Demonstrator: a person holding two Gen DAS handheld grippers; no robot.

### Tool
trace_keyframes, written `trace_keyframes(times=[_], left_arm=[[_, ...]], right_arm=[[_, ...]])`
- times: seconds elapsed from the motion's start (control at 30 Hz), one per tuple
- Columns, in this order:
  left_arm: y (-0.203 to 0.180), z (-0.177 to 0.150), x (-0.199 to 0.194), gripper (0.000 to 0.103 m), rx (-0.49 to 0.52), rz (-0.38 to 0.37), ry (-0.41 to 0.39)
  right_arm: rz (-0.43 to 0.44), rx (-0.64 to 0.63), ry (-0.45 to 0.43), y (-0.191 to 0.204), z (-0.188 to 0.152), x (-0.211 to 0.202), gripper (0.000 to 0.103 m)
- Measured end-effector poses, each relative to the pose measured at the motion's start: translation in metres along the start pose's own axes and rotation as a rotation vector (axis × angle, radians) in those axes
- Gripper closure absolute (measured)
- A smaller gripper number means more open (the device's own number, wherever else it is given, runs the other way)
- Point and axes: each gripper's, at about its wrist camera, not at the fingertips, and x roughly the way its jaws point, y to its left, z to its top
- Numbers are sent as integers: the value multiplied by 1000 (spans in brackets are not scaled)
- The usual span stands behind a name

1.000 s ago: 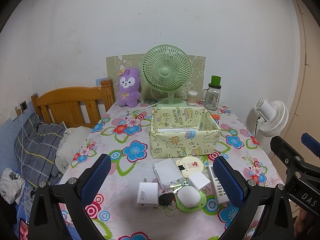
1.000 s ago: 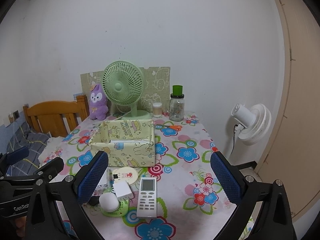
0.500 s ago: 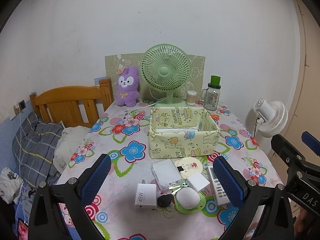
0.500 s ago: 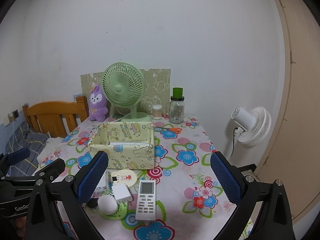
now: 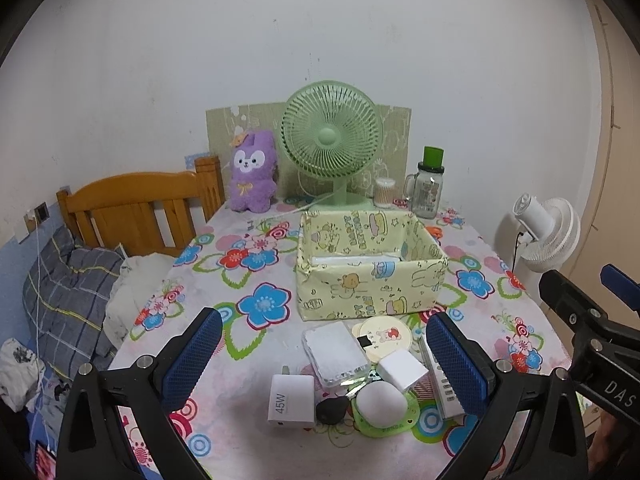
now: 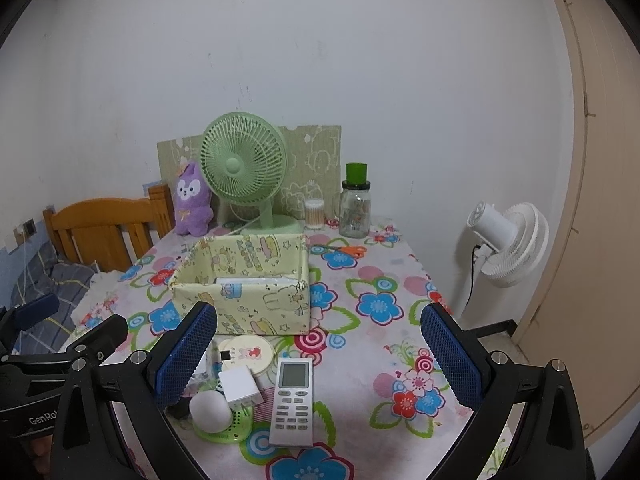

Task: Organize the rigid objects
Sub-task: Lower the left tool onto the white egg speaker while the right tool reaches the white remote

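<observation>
A yellow cartoon-print box (image 5: pixel 370 276) stands mid-table, also in the right wrist view (image 6: pixel 244 292). In front of it lie a 45W white charger (image 5: pixel 289 400), a clear flat case (image 5: pixel 335 354), a round beige disc (image 5: pixel 385 338), a small white cube adapter (image 5: pixel 402 372), a white dome on a green base (image 5: pixel 380 404) and a white remote (image 6: pixel 292 400). My left gripper (image 5: pixel 324 364) is open above these items. My right gripper (image 6: pixel 316 356) is open above the remote.
A green desk fan (image 5: pixel 332 140), purple plush (image 5: pixel 252 176), glass jar with green lid (image 5: pixel 430 188) and cotton-swab tub (image 5: pixel 384 192) stand at the back. Orange scissors (image 6: pixel 348 250) lie behind the box. A white floor fan (image 6: pixel 508 240) stands right, a wooden bed headboard (image 5: pixel 136 208) left.
Both grippers have shifted slightly over the table; the views have drifted a little. Both stay open and empty. No object has moved.
</observation>
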Motion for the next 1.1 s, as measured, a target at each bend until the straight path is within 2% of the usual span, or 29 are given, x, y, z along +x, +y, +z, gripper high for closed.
trace_keyframes(times=[0.53,1.1], left_arm=[[-4,-25,61,0,11,-17,142],[-24,-57,96,0,28,-68,252]], right_arm=[[13,-5,126,0,-27,57,4],[17,-25,257,2,-59,106,9]])
